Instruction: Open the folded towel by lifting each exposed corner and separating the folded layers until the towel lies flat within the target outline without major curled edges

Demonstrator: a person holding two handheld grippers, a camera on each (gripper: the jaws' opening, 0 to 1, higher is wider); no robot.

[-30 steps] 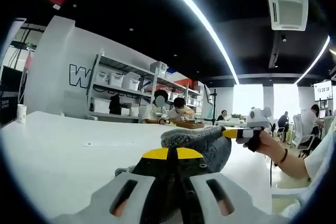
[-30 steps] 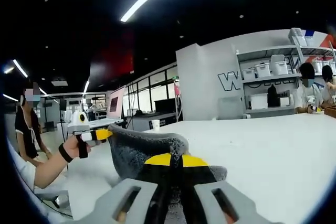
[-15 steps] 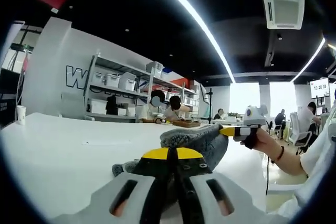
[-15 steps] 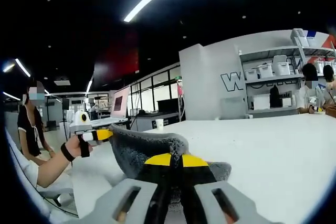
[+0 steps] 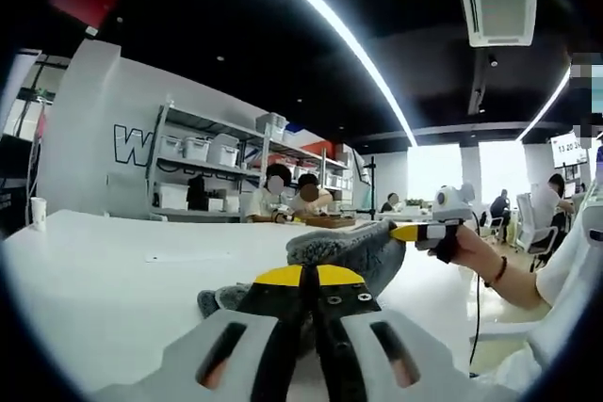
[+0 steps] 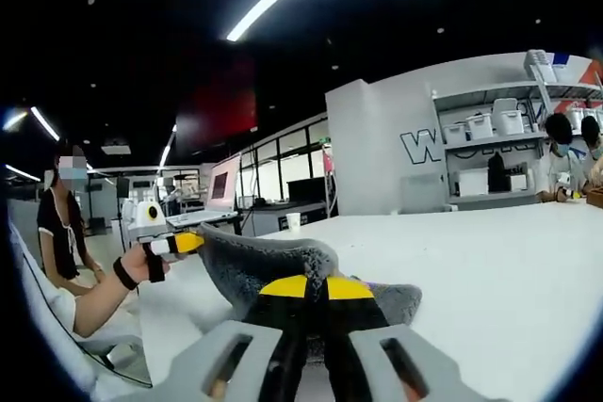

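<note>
In the left gripper view, a white paper cup (image 5: pixel 38 212) stands alone at the far left edge of the broad white tabletop (image 5: pixel 113 280). Behind it a metal shelving rack (image 5: pixel 203 171) carries several white storage bins, and two people (image 5: pixel 287 200) sit at the table's far side. At the bottom centre the left gripper (image 5: pixel 302 281), grey with yellow tips, has its two jaws pressed together on a corner of the fluffy grey folded towel (image 5: pixel 344 251), which bulges up off the table just past the tips. Right of that, the right gripper (image 5: pixel 419 232) comes in, held by a hand (image 5: pixel 462 247) with a dark wristband, its yellow tip touching the towel's raised far corner. One square ceiling air unit (image 5: pixel 497 8) hangs at upper right beside two long light strips.

In the right gripper view, one person in dark clothes (image 6: pixel 61 233) stands at the far left. Next, the left gripper (image 6: pixel 177 244), held by the other hand (image 6: pixel 141 265), meets the towel's (image 6: pixel 264 265) lifted edge. The right gripper (image 6: pixel 317 287) at bottom centre is likewise closed, pinching the towel, which arches between the two grippers above the tabletop (image 6: pixel 490 270). A single cup (image 6: pixel 292 222) sits farther back, and the shelving rack (image 6: pixel 490 152) stands at the right.
</note>
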